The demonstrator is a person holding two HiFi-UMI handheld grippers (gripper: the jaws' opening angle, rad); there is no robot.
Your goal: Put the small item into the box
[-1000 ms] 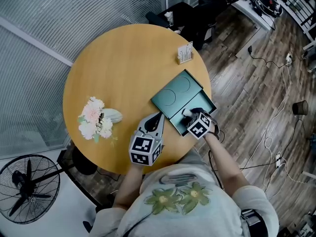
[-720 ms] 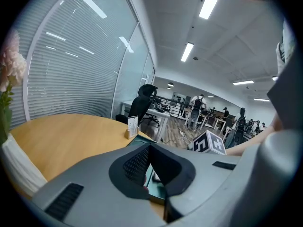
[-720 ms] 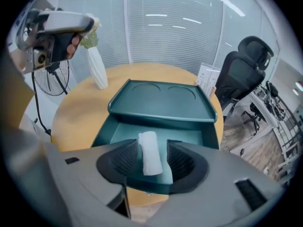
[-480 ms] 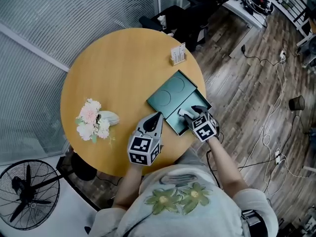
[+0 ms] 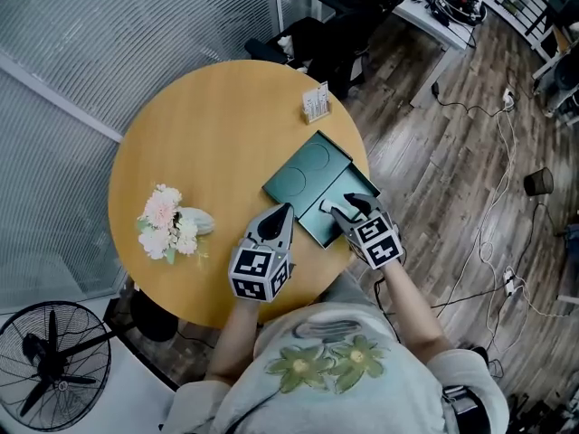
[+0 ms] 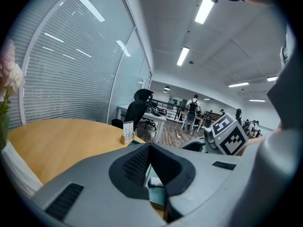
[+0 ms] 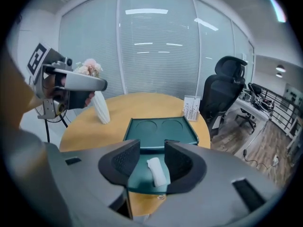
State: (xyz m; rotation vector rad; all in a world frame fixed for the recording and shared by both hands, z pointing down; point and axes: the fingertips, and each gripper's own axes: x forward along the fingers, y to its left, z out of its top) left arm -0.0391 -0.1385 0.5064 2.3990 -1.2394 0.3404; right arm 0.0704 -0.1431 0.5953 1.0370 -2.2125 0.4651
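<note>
A dark green box lies open near the right edge of the round wooden table [image 5: 208, 125]: its lid [image 5: 306, 168] lies behind its base [image 5: 348, 188]. A small white roll [image 7: 157, 170] lies loose in the base, also in the head view as a white roll [image 5: 327, 208]. My right gripper [image 5: 349, 206] hovers above the base. Its jaws have just been closing a little but stand open with nothing gripped; the roll lies below them. My left gripper [image 5: 284, 210] hangs just left of the box, its tips together on nothing.
A vase of pale flowers [image 5: 172, 222] stands at the table's left. A small card holder [image 5: 315, 104] sits at the far edge behind the lid. Off the table are a black office chair [image 5: 312, 34], a floor fan [image 5: 54, 369] and cables on the wooden floor.
My right gripper has lifted up and back out of the box base, leaving the white roll lying there. The left gripper has barely moved.
</note>
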